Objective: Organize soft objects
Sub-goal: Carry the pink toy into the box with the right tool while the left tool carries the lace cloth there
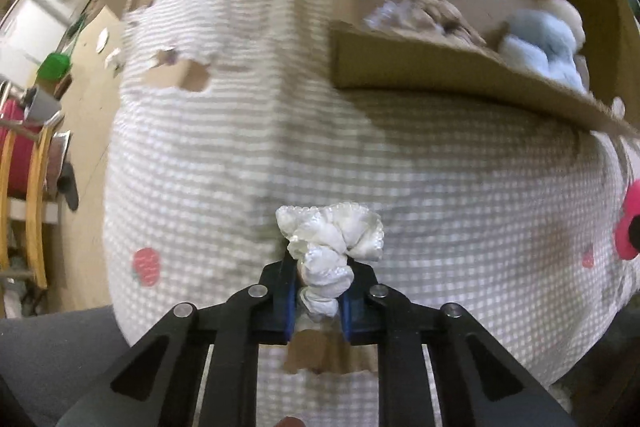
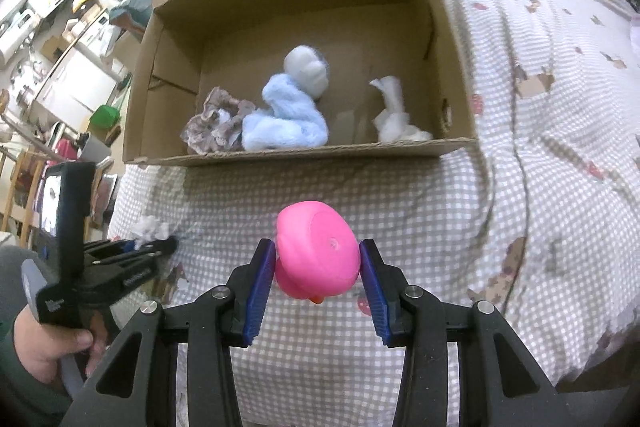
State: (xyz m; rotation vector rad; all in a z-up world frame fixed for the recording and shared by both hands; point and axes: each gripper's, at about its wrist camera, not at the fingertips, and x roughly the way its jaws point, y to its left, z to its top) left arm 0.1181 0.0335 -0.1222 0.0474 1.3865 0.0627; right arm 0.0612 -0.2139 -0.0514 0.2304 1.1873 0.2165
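left wrist view is showing a white scrunchie point(image 1: 332, 247) that the left gripper point(image 1: 320, 303) is squeezing between its blue pads, above the checked bed cover point(image 1: 460, 195). right gripper point(image 2: 318, 287) is clamping a pink rubber toy point(image 2: 316, 255) over the same cover, near its front edge. behind is standing an open cardboard box point(image 2: 240, 7), and inside it are lying a light blue plush point(image 2: 284, 119), a brown frilly scrunchie point(image 2: 216, 125) and a white fluff piece point(image 2: 394, 115).

Bedspread point(image 2: 520, 187): grey-and-white check, scattered pink strawberries. Box point(image 2: 280, 7): plain brown. Toy point(image 2: 320, 255): bright pink. Scrunchie point(image 1: 332, 239): white. In the box: pale-blue fluffy cloth point(image 2: 284, 119), brown-patterned scrunchie point(image 2: 216, 127).
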